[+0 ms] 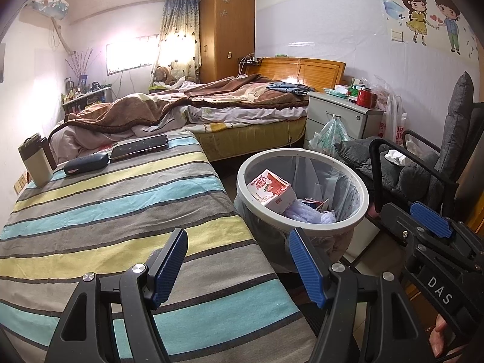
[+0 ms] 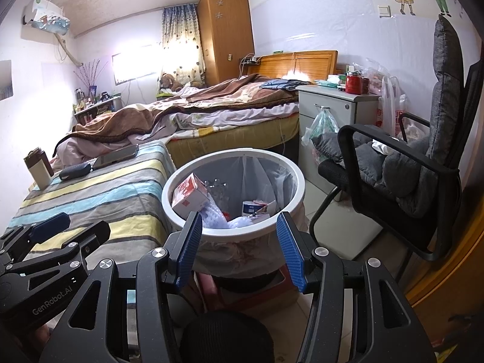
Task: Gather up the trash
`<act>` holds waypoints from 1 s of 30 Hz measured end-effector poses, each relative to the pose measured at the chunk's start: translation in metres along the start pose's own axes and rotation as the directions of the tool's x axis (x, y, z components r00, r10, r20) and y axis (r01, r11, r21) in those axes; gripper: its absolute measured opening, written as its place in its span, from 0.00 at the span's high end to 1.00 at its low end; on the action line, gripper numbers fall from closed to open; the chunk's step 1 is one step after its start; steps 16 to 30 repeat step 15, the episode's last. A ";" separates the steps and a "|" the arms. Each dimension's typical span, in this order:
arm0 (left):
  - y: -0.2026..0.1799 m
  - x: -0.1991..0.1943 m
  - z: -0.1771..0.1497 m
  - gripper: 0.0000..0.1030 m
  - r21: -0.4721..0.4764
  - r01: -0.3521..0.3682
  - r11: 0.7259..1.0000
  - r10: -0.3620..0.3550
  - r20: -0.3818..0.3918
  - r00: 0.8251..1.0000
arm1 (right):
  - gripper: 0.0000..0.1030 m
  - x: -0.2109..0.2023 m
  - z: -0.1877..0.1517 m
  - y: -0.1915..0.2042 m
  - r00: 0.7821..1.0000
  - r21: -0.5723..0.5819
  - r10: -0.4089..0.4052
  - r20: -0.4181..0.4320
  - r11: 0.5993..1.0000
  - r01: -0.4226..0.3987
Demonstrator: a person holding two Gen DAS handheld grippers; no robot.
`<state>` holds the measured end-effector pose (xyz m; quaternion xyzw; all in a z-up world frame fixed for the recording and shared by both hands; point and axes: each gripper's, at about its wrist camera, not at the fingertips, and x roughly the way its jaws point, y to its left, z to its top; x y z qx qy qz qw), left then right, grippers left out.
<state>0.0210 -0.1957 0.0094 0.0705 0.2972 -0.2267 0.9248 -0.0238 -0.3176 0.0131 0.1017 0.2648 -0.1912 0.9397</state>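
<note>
A round white trash bin (image 1: 361,208) with a clear liner stands on the floor beside a striped-cloth table (image 1: 121,211). It holds a red-and-white carton (image 1: 270,189) and crumpled wrappers. In the right wrist view the bin (image 2: 298,181) sits just beyond the fingers, with the carton (image 2: 189,195) inside. My left gripper (image 1: 239,260) is open and empty over the table's near right edge. My right gripper (image 2: 240,248) is open and empty before the bin. Each gripper shows in the other's view: the right one (image 1: 429,220), the left one (image 2: 50,227).
On the table's far end lie a phone (image 1: 139,148), a dark case (image 1: 86,163) and a beige box (image 1: 34,161). A black chair (image 2: 408,175) with grey cushions stands right of the bin. A bed (image 1: 211,106) and white nightstand (image 1: 341,115) are behind.
</note>
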 end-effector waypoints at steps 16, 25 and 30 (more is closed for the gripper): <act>0.000 0.003 -0.003 0.33 -0.007 -0.001 1.000 0.001 -0.011 1.000 | 0.48 0.001 0.000 0.001 1.000 -0.002 0.001 -0.001 1.000 -0.001; 0.000 0.003 -0.003 0.33 -0.007 -0.001 1.000 0.001 -0.011 1.000 | 0.48 0.001 0.000 0.001 1.000 -0.002 0.001 -0.001 1.000 -0.001; 0.000 0.003 -0.003 0.33 -0.007 -0.001 1.000 0.001 -0.011 1.000 | 0.48 0.001 0.000 0.001 1.000 -0.002 0.001 -0.001 1.000 -0.001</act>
